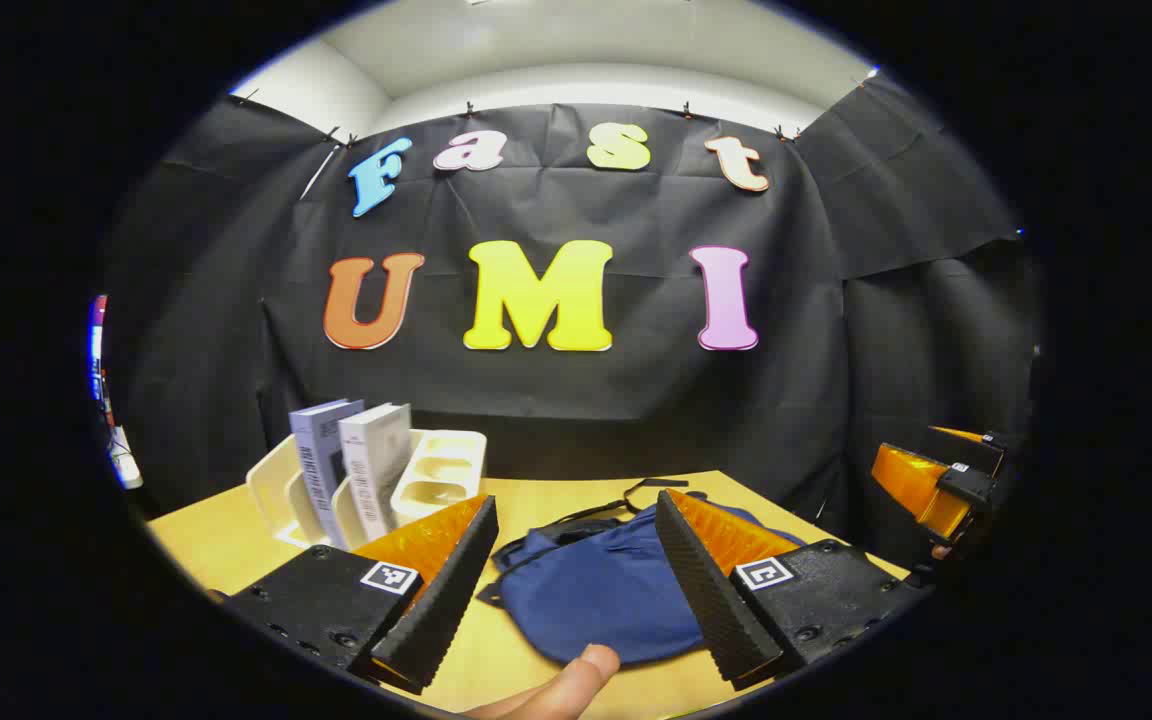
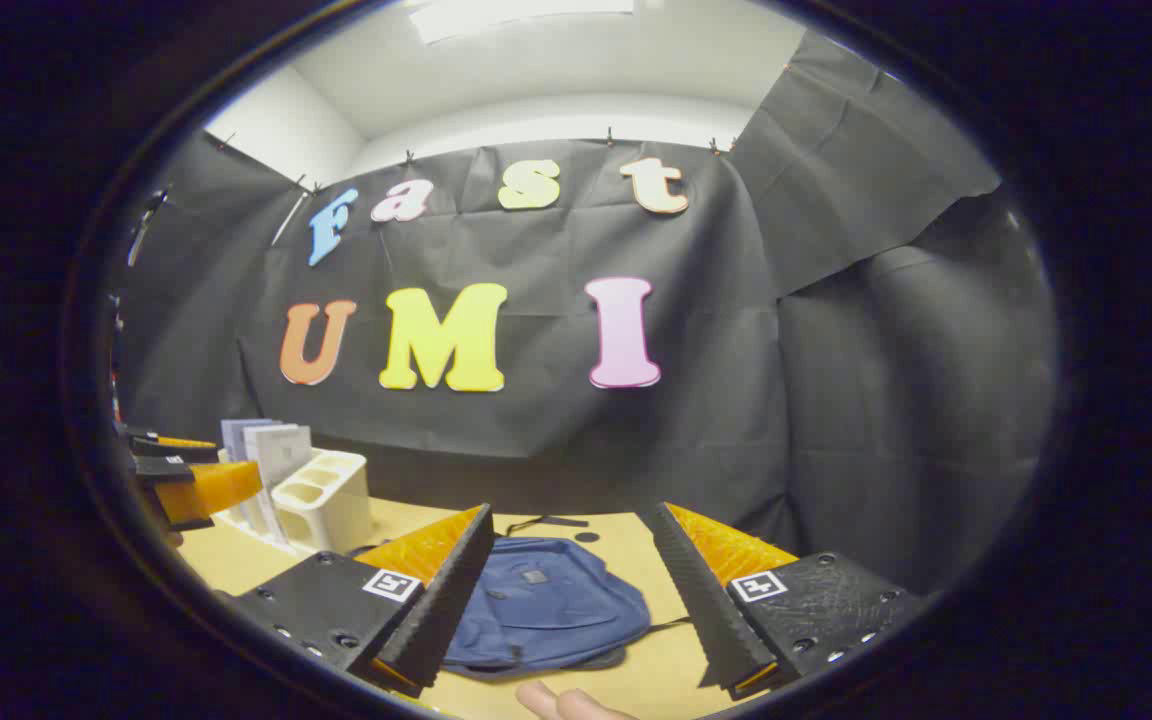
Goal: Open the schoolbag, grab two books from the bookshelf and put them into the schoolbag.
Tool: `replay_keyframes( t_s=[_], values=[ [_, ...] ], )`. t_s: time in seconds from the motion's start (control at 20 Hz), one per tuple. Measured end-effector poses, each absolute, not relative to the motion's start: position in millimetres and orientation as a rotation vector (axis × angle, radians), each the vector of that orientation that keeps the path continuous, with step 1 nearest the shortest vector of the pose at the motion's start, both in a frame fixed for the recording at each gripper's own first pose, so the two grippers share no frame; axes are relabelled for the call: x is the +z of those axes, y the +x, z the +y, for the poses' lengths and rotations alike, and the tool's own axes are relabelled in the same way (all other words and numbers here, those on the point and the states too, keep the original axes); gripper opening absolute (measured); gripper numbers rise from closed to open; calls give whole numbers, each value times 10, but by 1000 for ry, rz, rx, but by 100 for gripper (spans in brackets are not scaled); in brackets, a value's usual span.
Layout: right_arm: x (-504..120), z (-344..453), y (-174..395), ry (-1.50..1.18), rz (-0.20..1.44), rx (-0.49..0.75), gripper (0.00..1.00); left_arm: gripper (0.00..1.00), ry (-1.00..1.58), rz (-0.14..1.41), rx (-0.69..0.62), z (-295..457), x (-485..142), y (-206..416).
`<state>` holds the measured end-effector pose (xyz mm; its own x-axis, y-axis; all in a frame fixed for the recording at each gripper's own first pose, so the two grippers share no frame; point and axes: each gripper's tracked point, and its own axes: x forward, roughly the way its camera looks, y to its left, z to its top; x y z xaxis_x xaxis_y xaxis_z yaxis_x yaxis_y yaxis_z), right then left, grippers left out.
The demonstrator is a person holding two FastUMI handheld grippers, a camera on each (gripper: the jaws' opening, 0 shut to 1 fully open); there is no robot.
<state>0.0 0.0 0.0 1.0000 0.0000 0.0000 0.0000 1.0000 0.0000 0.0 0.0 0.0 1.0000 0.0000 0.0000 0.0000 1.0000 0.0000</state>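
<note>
A blue schoolbag (image 1: 608,590) (image 2: 546,605) lies flat on the wooden table, its black strap trailing toward the back. Two grey-white books (image 1: 351,465) (image 2: 266,450) stand upright in a cream bookshelf rack (image 1: 441,470) (image 2: 328,500) at the table's back left. My left gripper (image 1: 576,600) hovers open above the bag's near side, nothing between its fingers. My right gripper (image 2: 571,605) is open too, above the bag from the right. In the left gripper view the right gripper (image 1: 931,480) shows at the far right; in the right gripper view the left gripper (image 2: 186,480) shows at the far left.
The wooden table (image 1: 216,525) (image 2: 626,535) runs back to the black cloth wall. A thumb (image 1: 576,675) shows at the bottom of the left gripper view, and a fingertip (image 2: 561,700) at the bottom of the right gripper view. Empty rack slots sit right of the books.
</note>
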Motion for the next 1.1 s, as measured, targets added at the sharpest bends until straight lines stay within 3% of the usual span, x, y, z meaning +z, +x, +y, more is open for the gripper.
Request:
replay_keyframes(
  t_s=[0.5,1.1],
  values=[
    [24,1277,-552,-61,27,68,94,99,51,44,166,1472,-51,-542],
    [-120,1365,-611,-76,113,29,95,99,42,-12,178,1906,158,-727]
  ],
)
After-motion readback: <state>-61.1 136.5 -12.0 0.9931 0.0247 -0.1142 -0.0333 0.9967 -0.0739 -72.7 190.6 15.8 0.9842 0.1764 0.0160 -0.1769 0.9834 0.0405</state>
